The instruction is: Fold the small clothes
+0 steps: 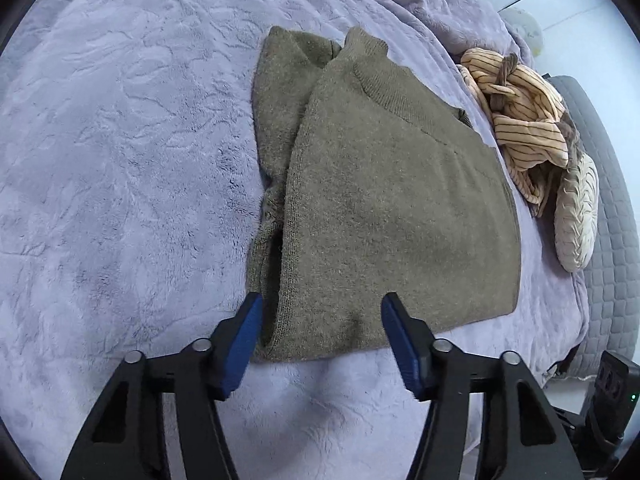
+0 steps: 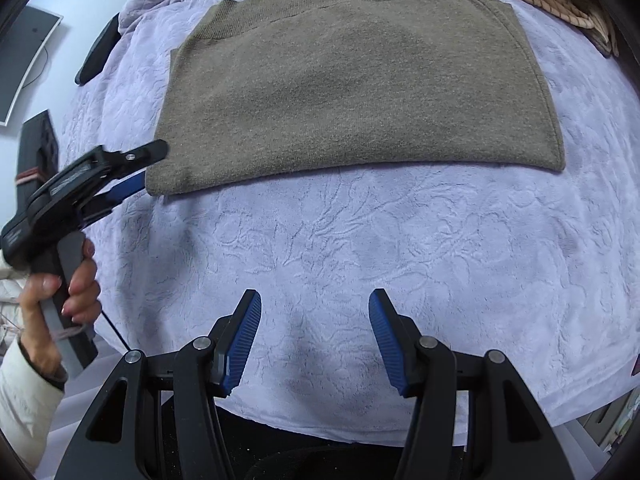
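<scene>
An olive-brown knitted sweater (image 1: 384,208) lies flat on the lilac plush blanket (image 1: 120,160), one side folded over the body with a sleeve showing beside it. My left gripper (image 1: 322,308) is open, its blue fingertips over the sweater's near hem corner, not closed on it. In the right wrist view the sweater (image 2: 352,80) lies across the far half of the blanket (image 2: 360,260). My right gripper (image 2: 315,300) is open and empty, well short of the sweater. The left gripper (image 2: 150,166) shows there at the sweater's left corner.
A crumpled striped beige garment (image 1: 524,120) and a cream cable-knit piece (image 1: 576,216) lie to the right of the sweater near the bed's edge. A grey quilted mattress side (image 1: 612,240) drops off beyond. A dark flat object (image 2: 98,50) lies at the blanket's far left.
</scene>
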The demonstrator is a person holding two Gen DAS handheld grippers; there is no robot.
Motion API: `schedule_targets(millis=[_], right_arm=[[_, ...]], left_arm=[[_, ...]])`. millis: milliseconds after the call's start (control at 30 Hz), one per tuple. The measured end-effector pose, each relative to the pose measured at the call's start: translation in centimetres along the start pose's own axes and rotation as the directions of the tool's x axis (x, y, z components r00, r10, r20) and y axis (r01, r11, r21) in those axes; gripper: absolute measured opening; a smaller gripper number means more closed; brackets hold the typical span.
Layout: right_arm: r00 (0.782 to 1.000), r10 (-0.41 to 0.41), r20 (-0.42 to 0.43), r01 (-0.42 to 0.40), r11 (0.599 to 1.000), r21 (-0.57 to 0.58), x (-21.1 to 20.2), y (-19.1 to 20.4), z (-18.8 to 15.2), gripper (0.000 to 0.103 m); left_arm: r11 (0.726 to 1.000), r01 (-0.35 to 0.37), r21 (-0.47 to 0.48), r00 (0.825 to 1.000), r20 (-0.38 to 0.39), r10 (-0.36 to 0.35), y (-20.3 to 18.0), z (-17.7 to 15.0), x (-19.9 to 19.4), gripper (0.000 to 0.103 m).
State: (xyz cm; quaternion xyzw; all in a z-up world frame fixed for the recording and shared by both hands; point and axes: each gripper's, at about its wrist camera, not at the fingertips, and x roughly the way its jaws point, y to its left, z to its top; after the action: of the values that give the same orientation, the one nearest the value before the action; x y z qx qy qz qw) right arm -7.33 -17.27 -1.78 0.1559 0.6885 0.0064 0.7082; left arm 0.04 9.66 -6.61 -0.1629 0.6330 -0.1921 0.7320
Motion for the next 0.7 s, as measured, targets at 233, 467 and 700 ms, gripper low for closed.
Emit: schedule_targets(millis=[233,467,700], right_arm=[[1.000,0.010,-0.013,-0.010,0.999,-0.037,0.0,0.8,0.4,0.060],[1.000,0.015,-0.025,-0.017,0.998,-0.061,0.3,1.2,0.8,0.060],[0.999,0.026,-0.029,-0.028,0.998,-0.049,0.5,1.1,1.1,0.060]], left_arm=[[0.999,0.008,0.038,1.000,-0.012,-0.008,-0.3,-0.2,0.0,0.025],[0.998,-0.059,-0.012,0.998,-0.034,0.059,2.4,-1.5,0.7,0.016],[0.982,-0.191,-0.002,0.981,-0.030,0.191,1.2,-2.4,-0.5,0.060]])
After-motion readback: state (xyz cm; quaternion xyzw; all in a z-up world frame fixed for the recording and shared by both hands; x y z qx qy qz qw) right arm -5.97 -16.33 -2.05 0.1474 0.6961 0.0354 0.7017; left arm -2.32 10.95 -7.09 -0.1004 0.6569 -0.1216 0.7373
